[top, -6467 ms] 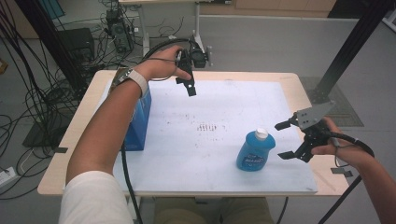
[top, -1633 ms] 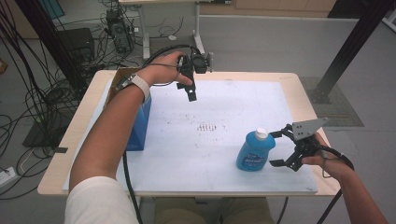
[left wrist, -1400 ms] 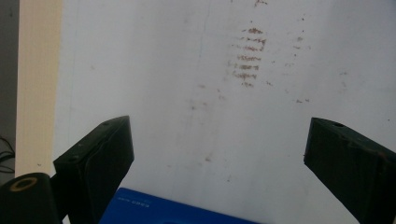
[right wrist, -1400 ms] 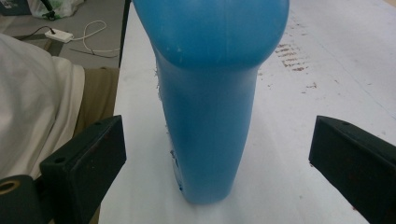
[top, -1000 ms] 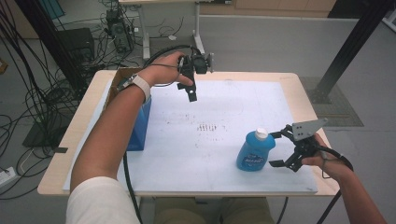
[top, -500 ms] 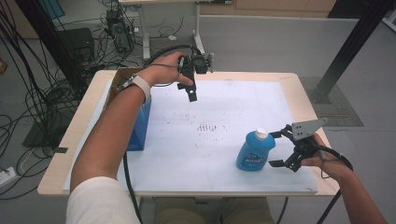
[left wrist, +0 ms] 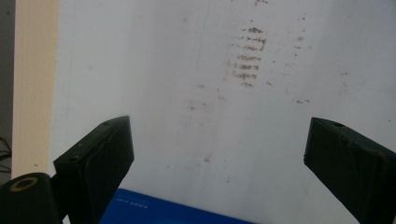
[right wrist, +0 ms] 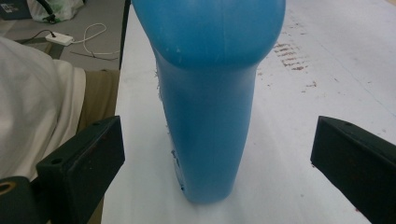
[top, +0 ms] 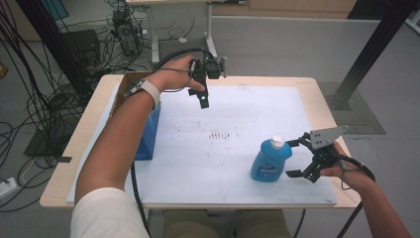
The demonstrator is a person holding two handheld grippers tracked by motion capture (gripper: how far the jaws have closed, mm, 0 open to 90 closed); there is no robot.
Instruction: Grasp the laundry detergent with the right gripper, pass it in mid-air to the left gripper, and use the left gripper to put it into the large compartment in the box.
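Observation:
A blue bottle (top: pixel 270 162) with a white cap stands upright on the white sheet (top: pixel 233 119) at the front right. My right gripper (top: pixel 293 157) is open just to its right, jaws level with the bottle's body and apart from it. In the right gripper view the bottle (right wrist: pixel 210 93) rises between the two black jaws of the right gripper (right wrist: pixel 215 163). My left gripper (top: pixel 202 96) is held above the far left part of the sheet, open and empty. The left gripper view looks down past the left gripper (left wrist: pixel 217 154) at the stained sheet.
A blue box (top: pixel 148 134) with an open cardboard top stands at the table's left, under my left forearm; its edge (left wrist: pixel 159 212) peeks into the left gripper view. Brown smudges (top: pixel 220 135) mark the sheet's middle. Cables and desk legs lie beyond the far edge.
Since 6.5 s ago my right gripper has dropped and moved in beside the bottle. Over the last second nothing has visibly moved.

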